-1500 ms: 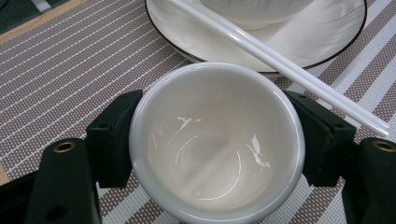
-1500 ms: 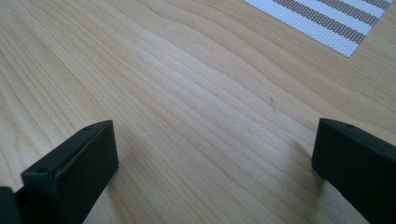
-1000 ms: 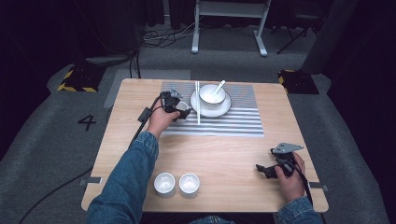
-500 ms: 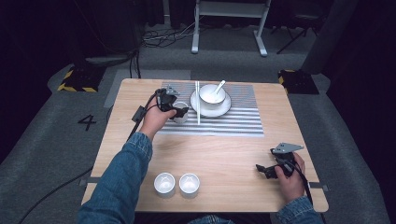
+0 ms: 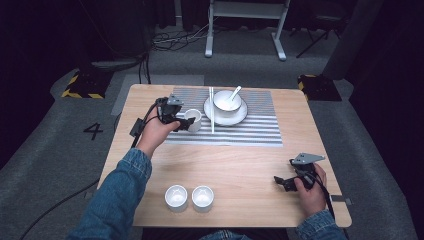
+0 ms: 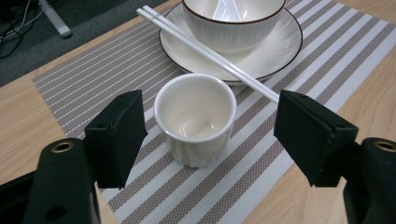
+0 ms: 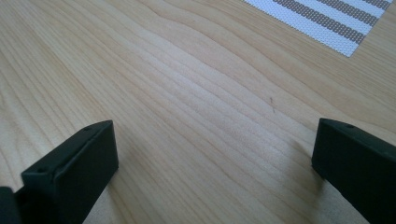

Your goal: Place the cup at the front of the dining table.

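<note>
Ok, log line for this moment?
left gripper: open, jaws flank cup on placemat | right gripper: open, over bare table

Light falls from overhead onto the wooden table (image 5: 240,165), bright and even, while the floor and room along the frame's edges sink into near black. The high view is soft and grainy. Up close, the white cup (image 6: 195,116) is sharp with faint glare inside; shadows lie soft.
</note>
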Demonstrator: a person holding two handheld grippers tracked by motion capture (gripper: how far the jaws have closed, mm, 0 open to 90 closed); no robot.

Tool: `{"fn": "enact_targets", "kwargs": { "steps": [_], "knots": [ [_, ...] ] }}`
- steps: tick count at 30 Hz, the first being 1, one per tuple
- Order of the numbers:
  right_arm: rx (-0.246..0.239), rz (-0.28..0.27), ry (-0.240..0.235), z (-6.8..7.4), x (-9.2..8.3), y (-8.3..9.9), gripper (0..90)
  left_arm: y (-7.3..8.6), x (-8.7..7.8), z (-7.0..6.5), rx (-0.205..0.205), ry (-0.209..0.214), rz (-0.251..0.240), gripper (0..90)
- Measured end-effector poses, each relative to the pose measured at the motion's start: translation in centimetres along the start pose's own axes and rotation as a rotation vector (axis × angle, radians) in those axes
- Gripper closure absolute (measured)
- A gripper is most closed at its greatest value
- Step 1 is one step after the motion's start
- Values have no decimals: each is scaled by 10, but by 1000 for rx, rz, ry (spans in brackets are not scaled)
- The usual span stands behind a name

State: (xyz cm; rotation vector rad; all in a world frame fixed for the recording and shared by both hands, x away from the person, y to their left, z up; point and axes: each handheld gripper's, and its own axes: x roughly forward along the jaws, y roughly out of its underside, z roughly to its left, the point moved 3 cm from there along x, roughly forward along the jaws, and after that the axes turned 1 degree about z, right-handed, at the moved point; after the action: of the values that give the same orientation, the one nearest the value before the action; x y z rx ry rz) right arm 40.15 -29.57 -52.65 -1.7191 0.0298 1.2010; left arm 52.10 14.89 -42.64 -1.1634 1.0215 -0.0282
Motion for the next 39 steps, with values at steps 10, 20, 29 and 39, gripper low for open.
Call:
{"fn": "enact_targets", "kwargs": {
  "steps": [10,20,29,39],
  "knots": [
    [0,0,0,0,0,0,6,15,-25,-3,-1,-3,-4,255],
    [0,0,0,0,0,0,6,30,-54,-15,-1,-38,34,262],
    [0,0,0,0,0,0,6,43,-75,-20,9,-34,35,253],
    [0,0,0,0,0,0,6,73,-94,-21,-19,-47,51,248]
  ]
}}
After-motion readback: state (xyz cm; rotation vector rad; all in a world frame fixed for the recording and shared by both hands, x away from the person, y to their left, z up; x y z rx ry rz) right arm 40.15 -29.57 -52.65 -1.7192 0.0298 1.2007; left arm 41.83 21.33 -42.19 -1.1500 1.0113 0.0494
